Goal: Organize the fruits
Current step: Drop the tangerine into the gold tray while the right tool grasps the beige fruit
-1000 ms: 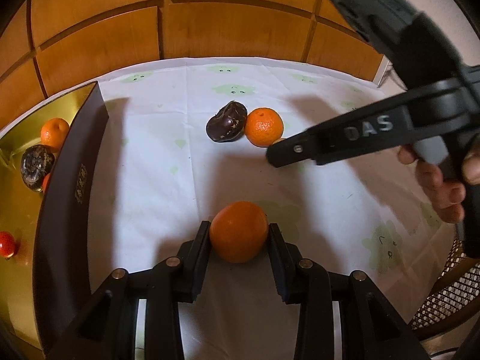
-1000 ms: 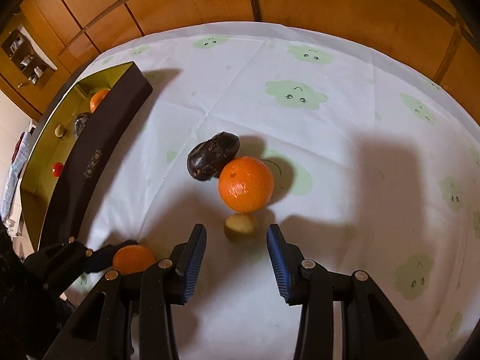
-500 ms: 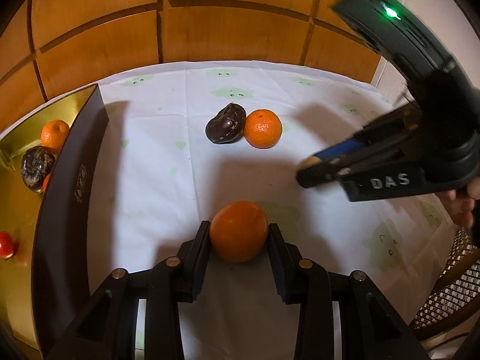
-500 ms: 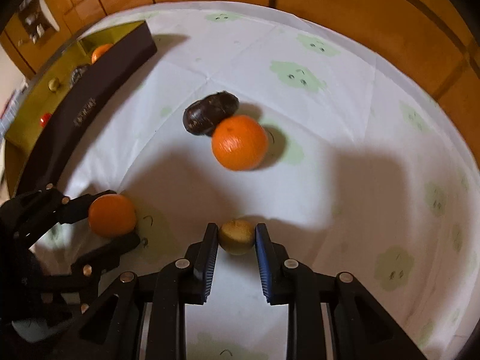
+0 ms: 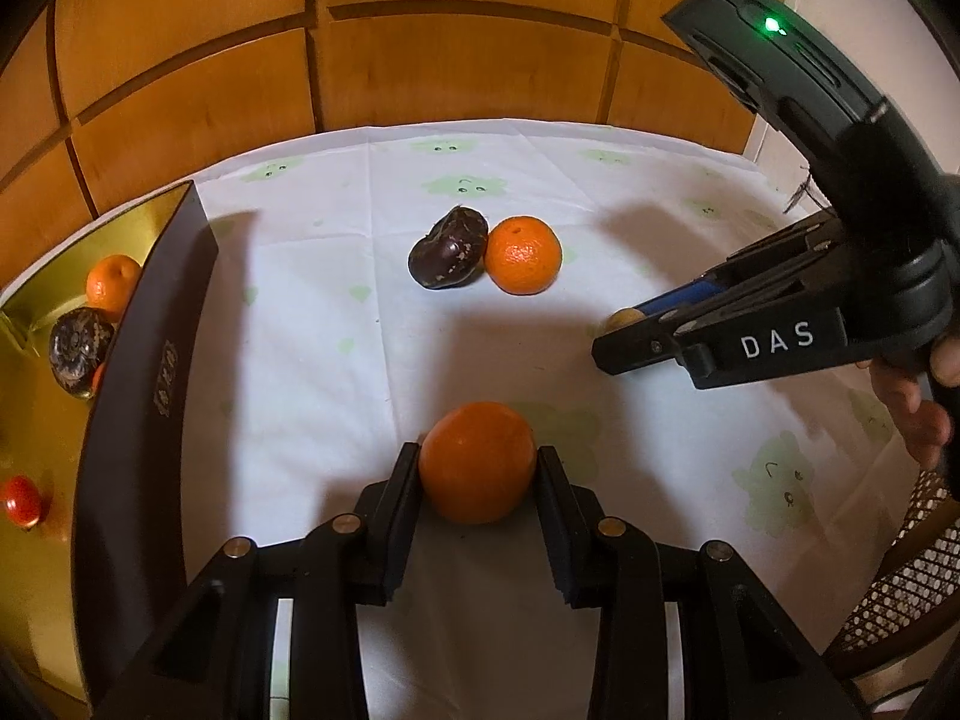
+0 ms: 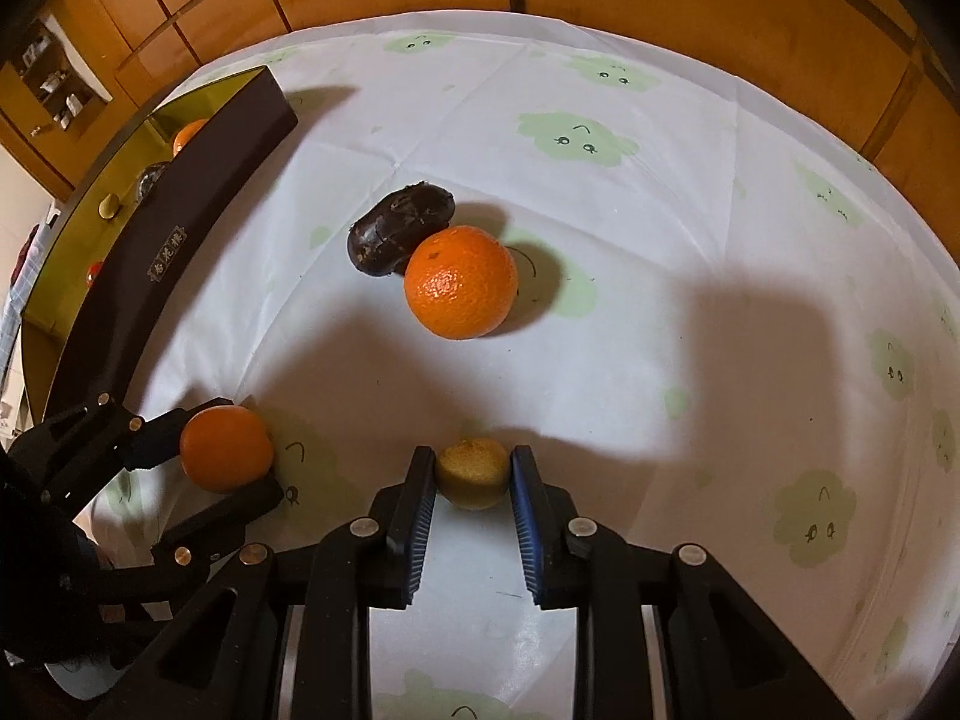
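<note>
Clothed table (image 6: 690, 228) bears 1 orange (image 6: 461, 282), dark fruit (image 6: 399, 228), box (image 6: 168, 252).

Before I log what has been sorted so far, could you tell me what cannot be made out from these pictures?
- Gold box: its contents are partly hidden by its dark wall in both views, so no count.
- Small yellow fruit: in the left wrist view the right gripper hides nearly all of it.
- Box label: characters too small to read.
- Held orange: its underside is hidden behind the left gripper.
</note>
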Available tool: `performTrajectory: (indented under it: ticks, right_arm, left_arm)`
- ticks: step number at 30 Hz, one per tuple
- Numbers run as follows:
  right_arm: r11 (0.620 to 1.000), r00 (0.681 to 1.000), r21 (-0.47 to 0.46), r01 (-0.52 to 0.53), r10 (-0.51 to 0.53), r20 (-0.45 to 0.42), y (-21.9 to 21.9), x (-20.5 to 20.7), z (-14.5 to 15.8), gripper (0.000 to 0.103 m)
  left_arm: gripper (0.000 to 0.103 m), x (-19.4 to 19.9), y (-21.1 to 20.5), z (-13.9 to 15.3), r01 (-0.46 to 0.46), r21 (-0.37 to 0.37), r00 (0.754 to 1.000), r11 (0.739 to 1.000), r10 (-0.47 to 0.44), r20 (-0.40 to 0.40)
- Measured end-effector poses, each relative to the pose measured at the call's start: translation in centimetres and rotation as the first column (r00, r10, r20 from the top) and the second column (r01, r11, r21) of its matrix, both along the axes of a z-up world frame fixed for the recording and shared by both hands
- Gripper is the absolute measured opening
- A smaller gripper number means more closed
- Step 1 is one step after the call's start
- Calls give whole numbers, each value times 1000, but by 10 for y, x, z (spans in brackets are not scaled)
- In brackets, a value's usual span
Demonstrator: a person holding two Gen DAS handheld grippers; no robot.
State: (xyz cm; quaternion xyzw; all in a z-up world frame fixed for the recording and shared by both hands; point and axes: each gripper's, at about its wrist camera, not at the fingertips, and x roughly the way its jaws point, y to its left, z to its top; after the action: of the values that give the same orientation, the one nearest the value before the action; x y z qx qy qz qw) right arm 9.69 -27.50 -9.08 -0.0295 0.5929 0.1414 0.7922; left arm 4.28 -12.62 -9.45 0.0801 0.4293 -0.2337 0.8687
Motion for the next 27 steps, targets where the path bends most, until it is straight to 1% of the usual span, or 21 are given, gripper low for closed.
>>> performTrajectory:
  ticks: [6,11,15,21,27]
  right_arm:
    - [1000,1000,-17,-4,4,3,5,-2,2,25]
    - [999,1000,-33,-13,13,11,11,-3,1,25]
    - [999,1000,-42,-21,22,18,15,-5,0,25]
    - [998,999,-57,-32,34,32,19,-8,-1,25]
    - [996,997,-76,-48,52,48,24,-12,-2,25]
  left_arm:
    - [36,0,-1,1,-3,13,1000,1000,3,-3]
    - [36,2,-2,4,-9,26,1000,1000,10,-24]
    - [36,-1,-2,16,-3,12,1000,1000,3,-1]
    - [36,-7,3,43,-1,-38,1000,999,2,23]
    - [36,-10,18,66,-22,-95,999,995,25,22]
